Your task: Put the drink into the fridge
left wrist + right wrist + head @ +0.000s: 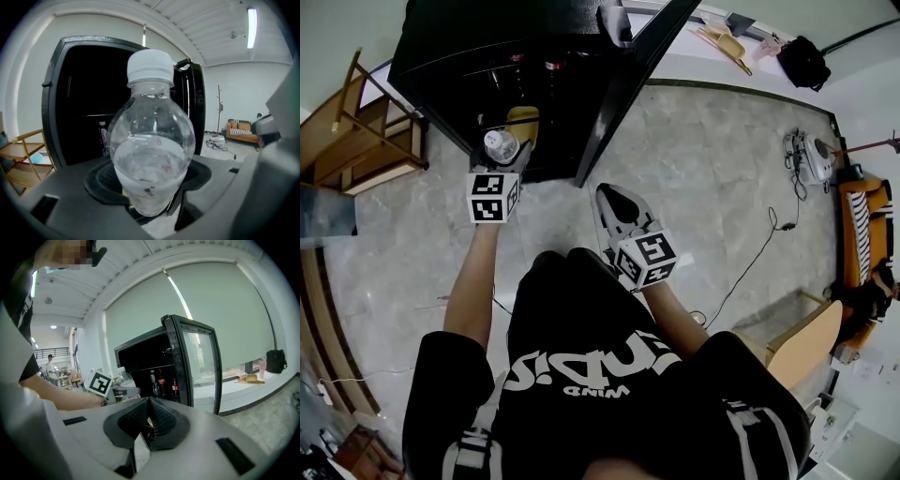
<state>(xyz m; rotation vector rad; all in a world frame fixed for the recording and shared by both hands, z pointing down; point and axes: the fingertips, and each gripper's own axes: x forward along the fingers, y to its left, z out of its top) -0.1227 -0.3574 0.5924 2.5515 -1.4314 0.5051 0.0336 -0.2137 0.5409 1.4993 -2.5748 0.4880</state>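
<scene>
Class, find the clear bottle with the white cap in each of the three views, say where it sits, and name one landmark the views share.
Head view: bottle, upper left, at the front of the open fridge.
Left gripper view: bottle, centre, filling the picture, gripped between the jaws.
Right gripper view: bottle, small, left of centre.
Shared landmark: the black fridge, door open.

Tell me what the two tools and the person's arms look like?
The left tool and right tool are pale grey with black pads. Each carries a white cube with black square markers. The person wears a black short-sleeved shirt with white lettering.
</scene>
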